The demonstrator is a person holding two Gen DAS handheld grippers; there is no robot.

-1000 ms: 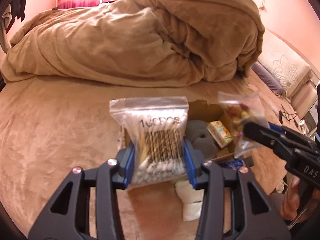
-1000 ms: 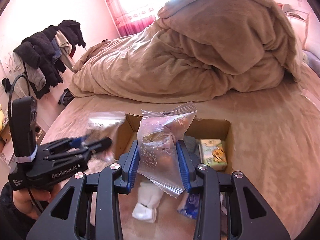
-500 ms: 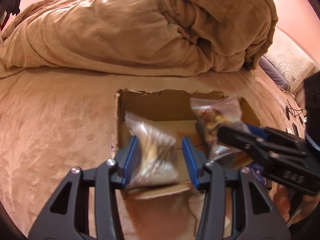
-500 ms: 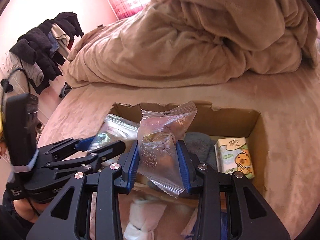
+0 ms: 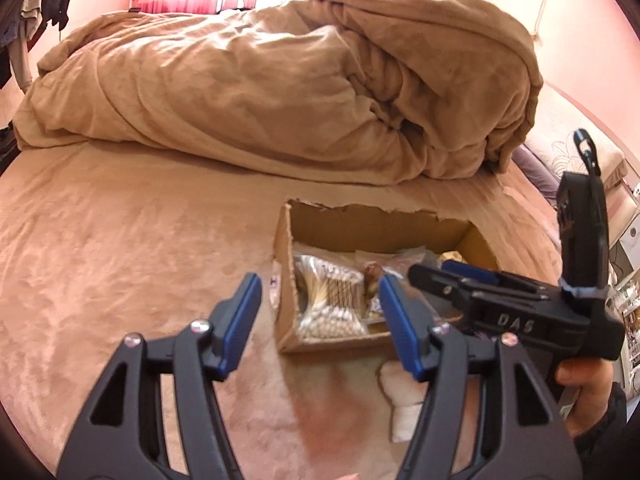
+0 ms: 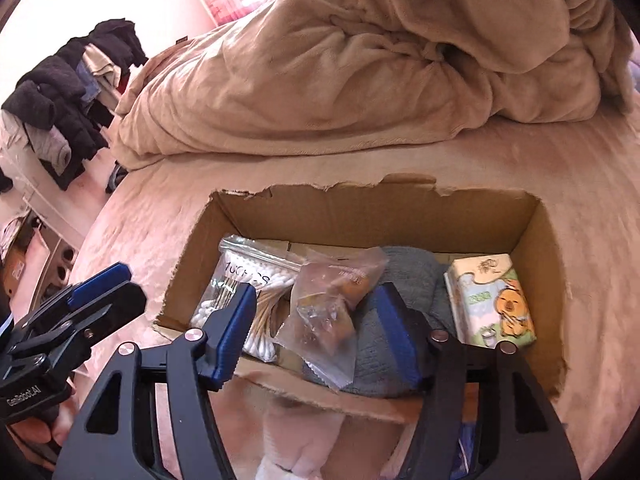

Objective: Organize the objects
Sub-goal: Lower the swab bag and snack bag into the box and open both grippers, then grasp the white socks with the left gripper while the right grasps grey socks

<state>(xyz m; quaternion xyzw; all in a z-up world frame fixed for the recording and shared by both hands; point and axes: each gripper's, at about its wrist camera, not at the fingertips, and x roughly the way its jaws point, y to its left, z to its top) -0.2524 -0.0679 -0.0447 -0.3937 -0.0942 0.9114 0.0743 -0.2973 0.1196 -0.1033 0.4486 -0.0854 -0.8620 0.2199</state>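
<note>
An open cardboard box sits on the bed. In it lie a clear bag of cotton swabs, a clear snack bag, a grey cloth and a tissue pack. My left gripper is open and empty, just in front of the box's left corner. My right gripper is open above the box's near edge, with the snack bag lying loose between its fingers. Each gripper shows in the other's view, the right and the left.
A heaped tan duvet fills the far side of the bed. White rolled socks lie on the sheet in front of the box. Dark clothes hang at the left. A pillow lies at the right.
Both grippers went down to the box and opened. The swab bag and the snack bag left the jaws and now lie in the box. The left gripper has pulled back.
</note>
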